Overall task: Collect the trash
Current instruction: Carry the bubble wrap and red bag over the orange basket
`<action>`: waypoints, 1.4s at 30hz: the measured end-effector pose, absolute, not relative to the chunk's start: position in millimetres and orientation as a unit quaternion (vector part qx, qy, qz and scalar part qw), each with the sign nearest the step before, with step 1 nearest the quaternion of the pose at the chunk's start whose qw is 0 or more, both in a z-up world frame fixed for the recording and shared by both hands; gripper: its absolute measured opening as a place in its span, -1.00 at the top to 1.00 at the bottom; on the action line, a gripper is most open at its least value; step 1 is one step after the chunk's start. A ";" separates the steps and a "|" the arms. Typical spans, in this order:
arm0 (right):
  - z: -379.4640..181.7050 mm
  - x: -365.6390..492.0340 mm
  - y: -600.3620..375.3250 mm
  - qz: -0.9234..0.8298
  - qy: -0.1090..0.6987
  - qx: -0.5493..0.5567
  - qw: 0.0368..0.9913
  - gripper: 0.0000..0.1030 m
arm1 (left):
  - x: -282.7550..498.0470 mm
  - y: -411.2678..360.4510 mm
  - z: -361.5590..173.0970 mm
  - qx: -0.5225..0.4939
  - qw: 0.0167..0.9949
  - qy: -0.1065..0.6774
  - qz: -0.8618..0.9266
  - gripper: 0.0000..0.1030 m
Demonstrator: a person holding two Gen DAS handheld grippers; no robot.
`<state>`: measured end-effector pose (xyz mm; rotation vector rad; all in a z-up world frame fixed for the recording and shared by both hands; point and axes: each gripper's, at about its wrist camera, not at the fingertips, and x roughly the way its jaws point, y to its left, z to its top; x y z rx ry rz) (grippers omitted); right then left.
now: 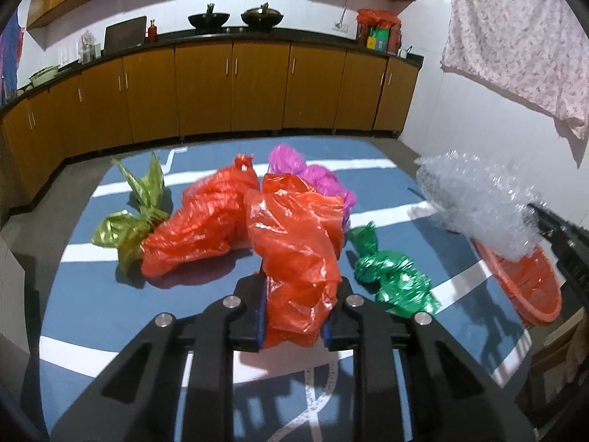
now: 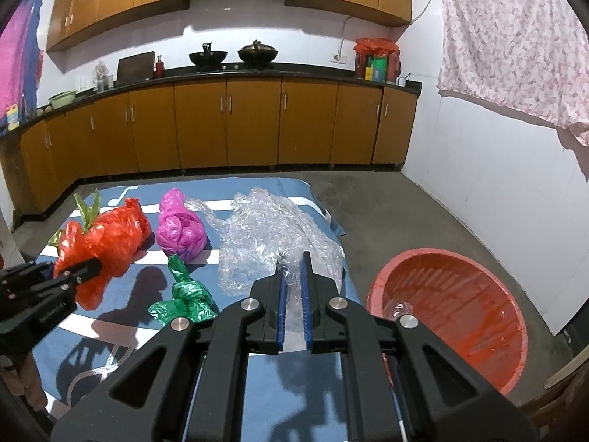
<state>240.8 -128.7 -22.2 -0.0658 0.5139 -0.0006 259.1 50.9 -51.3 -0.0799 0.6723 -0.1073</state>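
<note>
Across the lower centre of the left wrist view, left gripper [image 1: 294, 316] is clamped on a red plastic bag [image 1: 294, 254], blue pads pinching its bunched lower part; bag looks lifted clear of the blue mat [image 1: 84, 316], probably so it can be carried over. Right gripper [image 2: 292, 294], lower centre of the right wrist view, is clenched on a clear bubble wrap sheet [image 2: 272, 232], held by one edge with the rest trailing over the mat.

Other trash on the mat: second red bag [image 1: 198, 232] centre left, tied to or touching an olive-green bag [image 1: 129, 221] (can't tell which), magenta bag [image 2: 180, 228] behind, small green foil-like bag [image 2: 187, 294] just beside the right gripper's left finger. Red basin [image 2: 456, 313] sits on bare concrete floor at lower right, just off the mat's right edge, likely the collection bin; something small and clear already lies inside.

Room to move: floor between mat and basin is free, basin mouth wide open. White wall [image 2: 497, 184] close behind the basin, hanging floral cloth [image 2: 515, 37] upper right, well above. Brown cabinets [image 2: 257, 125] well back.
</note>
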 end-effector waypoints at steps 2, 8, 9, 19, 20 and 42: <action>-19.9 237.5 -130.4 -0.002 0.250 -0.033 0.968 0.85 | 255.4 47.9 -42.3 -0.040 0.944 0.322 -0.059 0.58; -13.5 227.0 -142.0 -0.014 0.239 -0.034 0.970 0.85 | 248.1 30.9 -22.6 -0.035 0.948 0.304 -0.081 0.58; -12.6 225.1 -146.0 -0.017 0.238 -0.032 0.971 0.85 | 247.3 27.6 -20.4 -0.034 0.949 0.302 -0.085 0.58; -13.0 213.3 -189.5 -0.053 0.233 -0.003 0.971 0.85 | 244.6 -17.8 -0.2 -0.022 0.947 0.291 -0.133 0.58; -13.9 212.4 -194.0 -0.057 0.233 -0.001 0.971 0.85 | 244.6 -23.2 1.4 -0.019 0.947 0.289 -0.138 0.58; -30.2 201.8 -294.7 -0.148 0.236 0.051 0.959 0.85 | 257.1 -147.8 -9.2 0.019 0.921 0.299 -0.250 0.58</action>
